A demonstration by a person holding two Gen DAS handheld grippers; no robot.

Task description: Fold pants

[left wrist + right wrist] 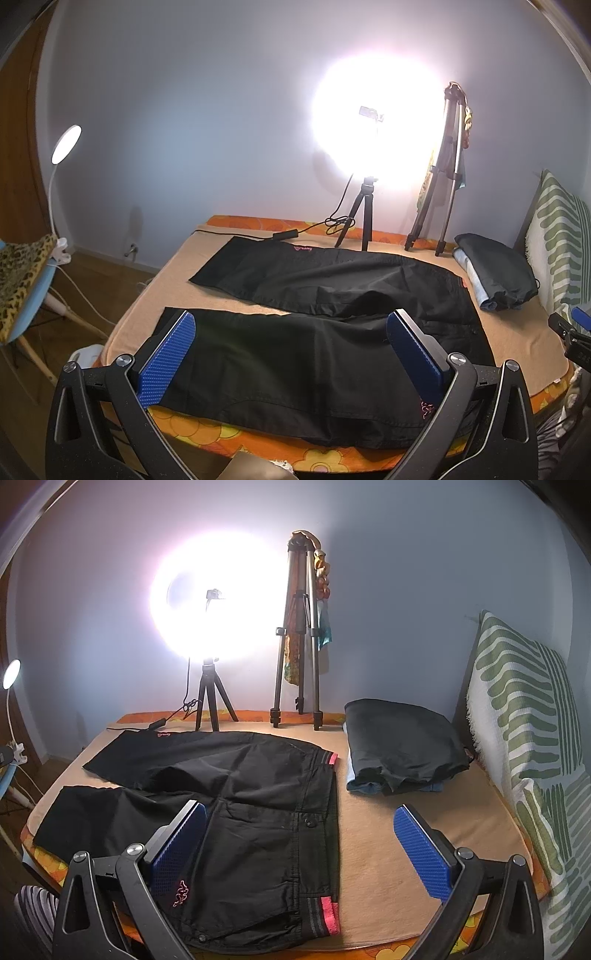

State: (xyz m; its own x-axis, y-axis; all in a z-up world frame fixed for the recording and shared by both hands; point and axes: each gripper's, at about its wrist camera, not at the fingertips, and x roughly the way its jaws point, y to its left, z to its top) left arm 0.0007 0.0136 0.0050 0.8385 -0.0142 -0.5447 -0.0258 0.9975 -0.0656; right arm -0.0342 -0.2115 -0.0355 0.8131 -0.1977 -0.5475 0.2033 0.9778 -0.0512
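Lying flat on the bed [388,878], the pants [258,812] are spread unfolded: both legs run toward the left edge, the waistband [327,853] sits near the middle, and the near leg reaches the front edge.

Item: left gripper [291,350]. Fingers [166,358] wide apart and holding nothing. It hovers low over the near leg by the front edge, pointing toward the far edge, level.

Item: right gripper [303,845]. Fingers [424,853] wide apart, empty. It hovers over the waistband's near end, its left finger above the fabric and its right finger above bare bed. Pose level, pointing toward the far edge.

Item: folded clothes [402,746], stacked near the far right corner, apart from the pants.

Item: tripods, a ring light [214,594] and a pillow [524,738], along the far and right edges.

Step in hand, as judged: no fold made yet; the first grasp appears due. To do it well, each gripper likely needs to pinch the near leg's front edge, one at the waistband and one nearer the cuff, lift together and lay that leg onto the far one with seams matched. Thin cloth may slip or bunch if it is pinched shallowly; the glare of the ring light could hide the far hem.
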